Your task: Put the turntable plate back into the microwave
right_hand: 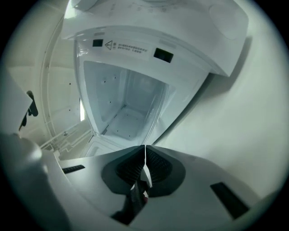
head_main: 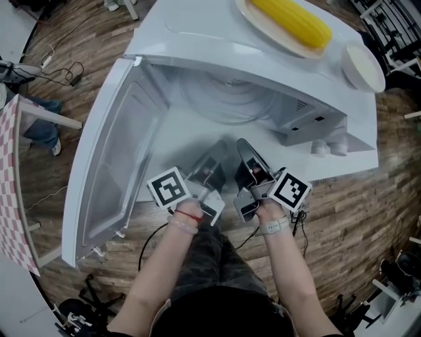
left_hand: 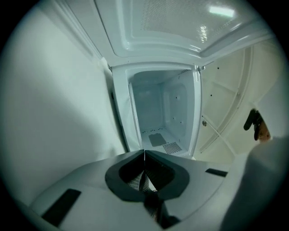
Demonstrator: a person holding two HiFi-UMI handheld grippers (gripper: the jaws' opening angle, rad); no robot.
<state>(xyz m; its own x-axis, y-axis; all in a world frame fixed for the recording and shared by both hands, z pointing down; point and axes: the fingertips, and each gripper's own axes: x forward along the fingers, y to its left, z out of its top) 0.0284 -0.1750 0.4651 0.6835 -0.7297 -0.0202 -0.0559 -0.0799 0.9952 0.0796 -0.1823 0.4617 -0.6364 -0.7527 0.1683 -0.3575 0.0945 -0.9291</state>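
Microwave (head_main: pixel 197 39): white, seen from above in the head view, door (head_main: pixel 112 151) swung wide open to the left.
Turntable plate (head_main: pixel 223 102): round and pale, concentric rings showing, lying inside the cavity towards the back; made out in the head view only.
Left gripper (head_main: pixel 217 153): held at the cavity mouth, just beside the right one, pointing inward; jaws pressed together along one thin seam in the left gripper view (left_hand: pixel 144 154), nothing between them.
Right gripper (head_main: pixel 245 148): same height, same heading; jaws likewise closed tip to tip in the right gripper view (right_hand: pixel 145 150), gripping nothing.
Gap to plate: both sets of tips short of the plate, not touching it.
Marker cubes: one on each gripper, left (head_main: pixel 170 187) and right (head_main: pixel 291 189), facing up.
Hands: left hand (head_main: pixel 192 212) and right hand (head_main: pixel 268 212) behind the cubes, a band at each wrist.
Cavity from the grippers: white box straight ahead in both views (left_hand: pixel 162 113) (right_hand: pixel 126 108), vent grid (left_hand: pixel 171 147) low on the left view's floor, printed strip (right_hand: pixel 126 47) above the opening.
On top of the microwave: corn cob (head_main: pixel 289 20) on an oval plate (head_main: pixel 279 41), white bowl (head_main: pixel 363 68) beside it near the right corner.
Surroundings: wooden floor (head_main: pixel 368 197), checked cloth (head_main: pixel 10 178) at the far left.
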